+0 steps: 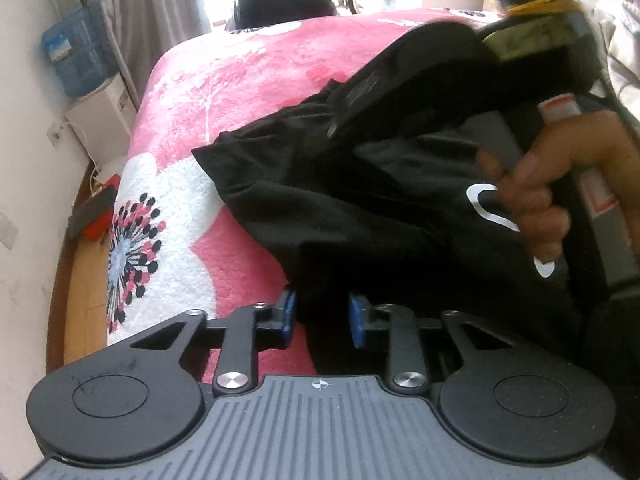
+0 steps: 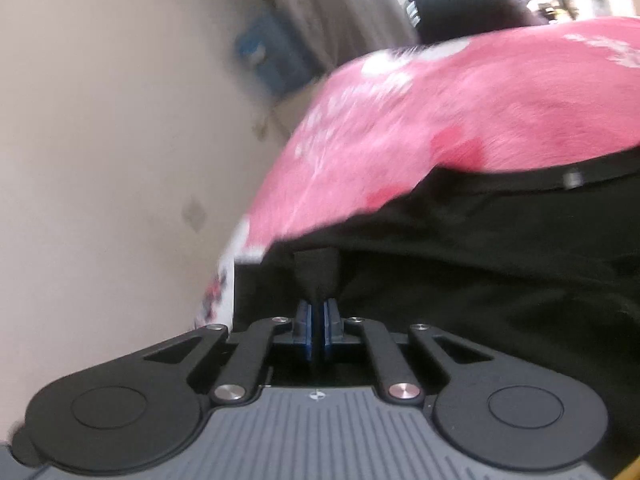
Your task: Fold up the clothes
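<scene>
While the black garment (image 1: 360, 200) lies bunched on the pink flowered blanket (image 1: 248, 92) of the bed, a fold of its cloth runs down between the blue pads (image 1: 289, 312) of the left gripper (image 1: 322, 316); the jaws stand partly parted around this fold, and whether the pads press on it cannot be told from the left wrist view. White printed marks (image 1: 480, 200) show on the cloth near the right side. A hand (image 1: 540, 200) at the right of that view grips the handle of the right gripper's body, which reaches over the garment. On the right wrist view, blurred by motion, the right gripper (image 2: 319, 316) has its blue pads (image 2: 305, 320) clenched together on a pinch of black cloth, which rises in a small peak just beyond the tips. A blue water bottle (image 1: 76, 48) stands by the wall (image 1: 24, 160).
</scene>
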Action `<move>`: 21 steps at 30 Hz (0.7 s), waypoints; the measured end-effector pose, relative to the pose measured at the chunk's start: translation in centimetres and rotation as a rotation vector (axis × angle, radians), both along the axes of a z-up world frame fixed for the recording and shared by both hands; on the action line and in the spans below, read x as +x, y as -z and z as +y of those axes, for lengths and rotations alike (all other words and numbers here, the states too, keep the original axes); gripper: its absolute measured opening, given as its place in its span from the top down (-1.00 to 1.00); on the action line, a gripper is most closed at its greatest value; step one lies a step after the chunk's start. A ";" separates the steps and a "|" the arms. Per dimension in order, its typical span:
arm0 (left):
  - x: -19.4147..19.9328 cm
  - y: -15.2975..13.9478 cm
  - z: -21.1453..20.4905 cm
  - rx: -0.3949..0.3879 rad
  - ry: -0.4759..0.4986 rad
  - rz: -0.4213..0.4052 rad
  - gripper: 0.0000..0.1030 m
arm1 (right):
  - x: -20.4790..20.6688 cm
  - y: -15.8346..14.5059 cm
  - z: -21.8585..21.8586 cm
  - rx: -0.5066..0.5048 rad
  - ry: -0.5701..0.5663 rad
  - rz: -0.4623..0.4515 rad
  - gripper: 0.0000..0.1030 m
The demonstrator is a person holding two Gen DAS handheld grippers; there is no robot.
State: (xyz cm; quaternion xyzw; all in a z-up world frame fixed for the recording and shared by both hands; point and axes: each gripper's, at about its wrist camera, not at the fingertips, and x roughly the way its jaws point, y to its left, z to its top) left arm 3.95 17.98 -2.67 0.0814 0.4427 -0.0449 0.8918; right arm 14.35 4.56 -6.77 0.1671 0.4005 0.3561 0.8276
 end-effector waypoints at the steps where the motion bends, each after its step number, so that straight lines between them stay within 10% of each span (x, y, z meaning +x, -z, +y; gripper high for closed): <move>1: -0.1 -0.1 -0.1 0.004 -0.002 -0.002 0.67 | -0.1 -0.1 -1.0 0.035 0.028 -0.009 0.89; 9: -0.7 -0.3 0.8 0.003 -0.057 0.005 0.78 | 1.6 2.3 -4.4 0.096 0.161 0.126 0.79; 12: -1.1 -0.4 1.0 0.003 -0.063 -0.001 0.80 | 1.7 2.0 -5.7 0.122 0.201 0.137 0.22; 16: -1.5 -0.4 1.1 0.003 -0.048 0.003 0.83 | 1.2 0.1 -7.3 0.117 0.290 0.047 0.20; 21: -1.7 -0.5 1.0 -0.011 0.009 0.005 0.75 | 1.6 -1.9 -3.4 0.086 0.093 -0.006 0.20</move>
